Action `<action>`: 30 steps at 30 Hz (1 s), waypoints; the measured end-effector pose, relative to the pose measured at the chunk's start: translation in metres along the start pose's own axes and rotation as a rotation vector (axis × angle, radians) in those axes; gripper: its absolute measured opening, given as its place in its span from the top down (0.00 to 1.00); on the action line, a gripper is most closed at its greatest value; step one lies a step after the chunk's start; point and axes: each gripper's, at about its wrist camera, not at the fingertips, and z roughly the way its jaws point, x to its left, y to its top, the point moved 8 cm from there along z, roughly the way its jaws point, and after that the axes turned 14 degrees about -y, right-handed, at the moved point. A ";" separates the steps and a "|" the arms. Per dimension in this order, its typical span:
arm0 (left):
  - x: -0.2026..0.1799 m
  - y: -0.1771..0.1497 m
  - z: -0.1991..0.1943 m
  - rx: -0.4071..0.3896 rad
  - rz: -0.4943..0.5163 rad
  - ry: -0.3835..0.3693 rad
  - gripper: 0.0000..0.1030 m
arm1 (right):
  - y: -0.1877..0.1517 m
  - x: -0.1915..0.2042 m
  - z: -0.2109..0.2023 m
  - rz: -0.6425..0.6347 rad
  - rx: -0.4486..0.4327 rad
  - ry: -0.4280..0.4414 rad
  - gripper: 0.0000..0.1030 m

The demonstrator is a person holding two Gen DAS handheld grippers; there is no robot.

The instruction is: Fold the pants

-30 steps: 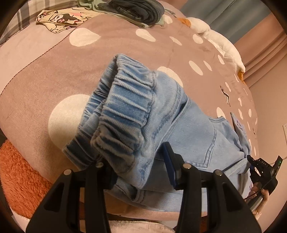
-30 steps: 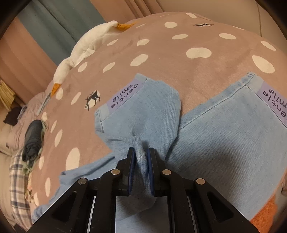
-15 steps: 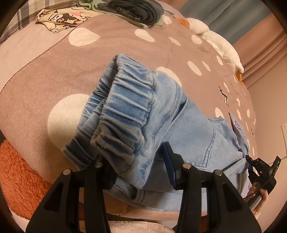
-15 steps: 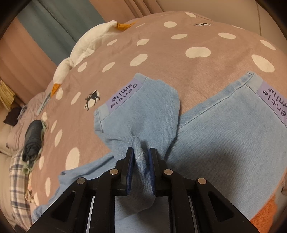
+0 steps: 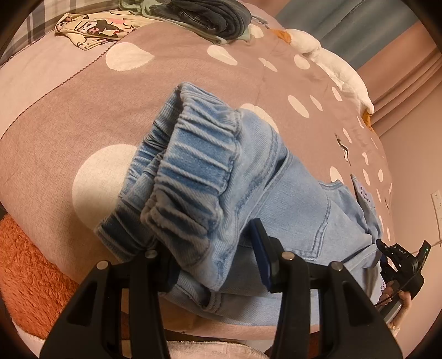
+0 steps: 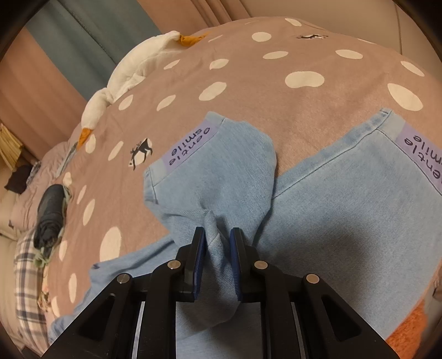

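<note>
Light blue denim pants (image 5: 290, 198) lie on a brown polka-dot bedspread (image 5: 83, 116). In the left wrist view their elastic waistband (image 5: 193, 165) is bunched and lifted. My left gripper (image 5: 212, 248) has the waistband fabric between its wide-set jaws. In the right wrist view both legs show, with purple "gentle smile" hem labels (image 6: 190, 146). My right gripper (image 6: 216, 243) is shut on a pinched fold of the left leg (image 6: 215, 179). The right gripper also shows at the right edge of the left wrist view (image 5: 400, 265).
A pile of dark folded clothes (image 5: 210, 16) and a printed cloth (image 5: 88, 27) lie at the bed's far end. A white goose plush (image 6: 124, 82) lies along the edge. An orange fuzzy blanket (image 5: 27, 270) lies at the near side.
Almost nothing has moved. Both grippers keep their hold on the pants, with only a slight shift of view.
</note>
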 end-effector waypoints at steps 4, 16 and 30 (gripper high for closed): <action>0.000 0.000 0.000 0.000 0.000 0.000 0.56 | 0.000 0.001 0.001 -0.002 0.000 -0.004 0.85; 0.000 0.000 0.000 0.000 -0.001 0.001 0.56 | 0.000 0.001 0.002 -0.005 0.000 -0.006 0.84; 0.000 -0.001 0.001 0.003 -0.002 0.002 0.54 | 0.000 0.001 0.003 -0.009 0.000 -0.009 0.84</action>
